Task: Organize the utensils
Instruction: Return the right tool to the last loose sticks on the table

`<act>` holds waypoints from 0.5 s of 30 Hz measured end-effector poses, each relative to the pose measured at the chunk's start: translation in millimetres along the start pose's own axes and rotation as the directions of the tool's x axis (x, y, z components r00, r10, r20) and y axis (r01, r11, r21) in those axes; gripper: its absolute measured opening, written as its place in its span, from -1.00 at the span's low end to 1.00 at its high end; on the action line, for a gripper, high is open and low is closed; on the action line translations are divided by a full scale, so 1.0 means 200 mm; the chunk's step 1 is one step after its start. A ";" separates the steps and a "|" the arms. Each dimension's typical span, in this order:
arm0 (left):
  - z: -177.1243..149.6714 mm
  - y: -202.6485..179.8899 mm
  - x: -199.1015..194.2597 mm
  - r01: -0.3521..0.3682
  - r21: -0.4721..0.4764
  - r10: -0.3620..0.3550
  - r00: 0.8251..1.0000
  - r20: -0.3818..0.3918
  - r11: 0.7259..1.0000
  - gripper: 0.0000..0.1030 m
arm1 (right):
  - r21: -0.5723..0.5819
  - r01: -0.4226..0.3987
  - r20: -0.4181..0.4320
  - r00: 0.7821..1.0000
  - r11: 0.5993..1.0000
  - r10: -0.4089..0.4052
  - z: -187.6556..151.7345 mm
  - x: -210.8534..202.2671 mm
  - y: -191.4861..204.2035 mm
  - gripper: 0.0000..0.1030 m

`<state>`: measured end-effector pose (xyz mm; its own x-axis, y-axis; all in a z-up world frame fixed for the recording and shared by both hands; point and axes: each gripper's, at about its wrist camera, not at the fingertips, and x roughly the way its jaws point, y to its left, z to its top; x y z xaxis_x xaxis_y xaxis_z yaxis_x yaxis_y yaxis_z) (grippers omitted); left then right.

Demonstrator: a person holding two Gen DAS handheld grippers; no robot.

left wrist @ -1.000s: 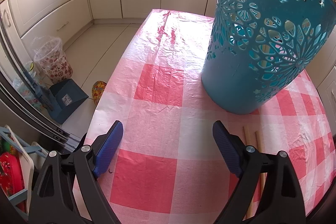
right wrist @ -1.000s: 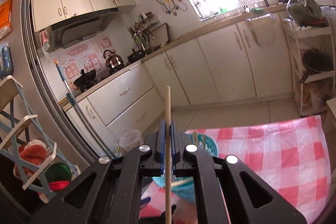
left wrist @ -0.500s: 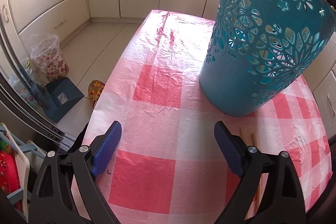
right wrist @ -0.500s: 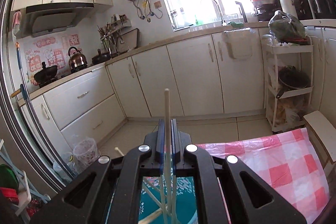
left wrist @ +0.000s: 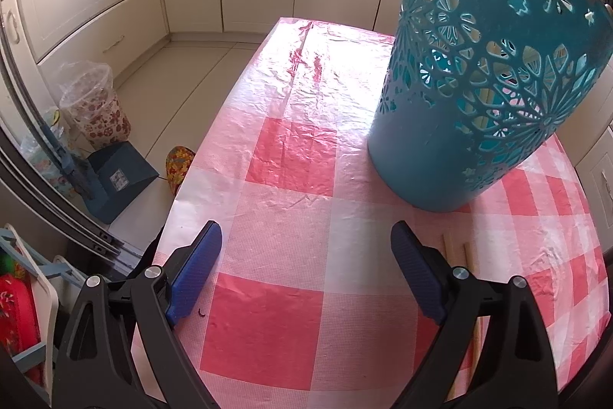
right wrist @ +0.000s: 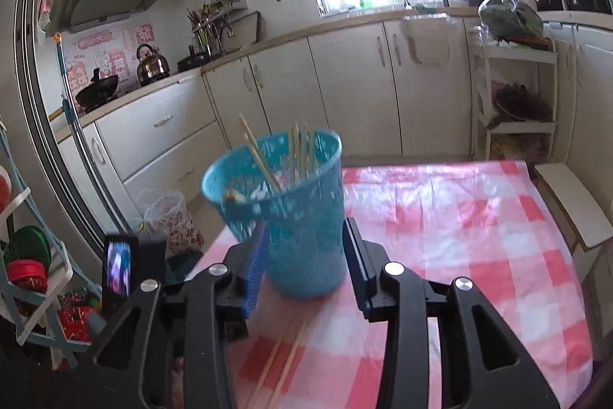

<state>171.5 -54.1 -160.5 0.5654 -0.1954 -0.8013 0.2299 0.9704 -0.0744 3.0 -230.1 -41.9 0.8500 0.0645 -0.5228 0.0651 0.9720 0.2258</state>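
Right gripper: its jaws have just been opening and now stand partly apart with nothing between them, framing the teal perforated basket beyond. The basket stands upright on the tabletop, covered in pink-checked cloth, with several chopsticks leaning inside. Two more chopsticks lie on the cloth just in front of the basket. Left gripper: jaws wide apart and empty, above the cloth near the basket's base.

1 teal basket – 2 loose chopsticks on tbl
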 end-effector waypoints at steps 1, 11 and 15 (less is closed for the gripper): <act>0.00 0.00 0.00 -0.001 0.001 0.001 1.000 0.000 1.000 0.67 | 0.005 0.007 -0.046 0.999 1.000 -0.006 -0.06 0.01 -0.01 -0.18; 0.00 -0.01 0.00 -0.013 0.004 0.013 1.000 0.000 1.000 0.67 | -0.057 0.022 -0.255 0.966 0.998 -0.036 -0.27 0.15 0.03 -0.17; 0.00 0.00 -0.01 -0.009 0.000 0.009 1.000 0.001 1.000 0.67 | -0.092 0.015 -0.308 0.950 0.996 -0.043 -0.32 0.22 0.08 -0.20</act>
<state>170.4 -53.5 -160.1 0.5686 -0.1868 -0.8011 0.2250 0.9720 -0.0670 7.1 -197.5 -113.8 0.6439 0.0893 -0.7599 0.0292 0.9896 0.1410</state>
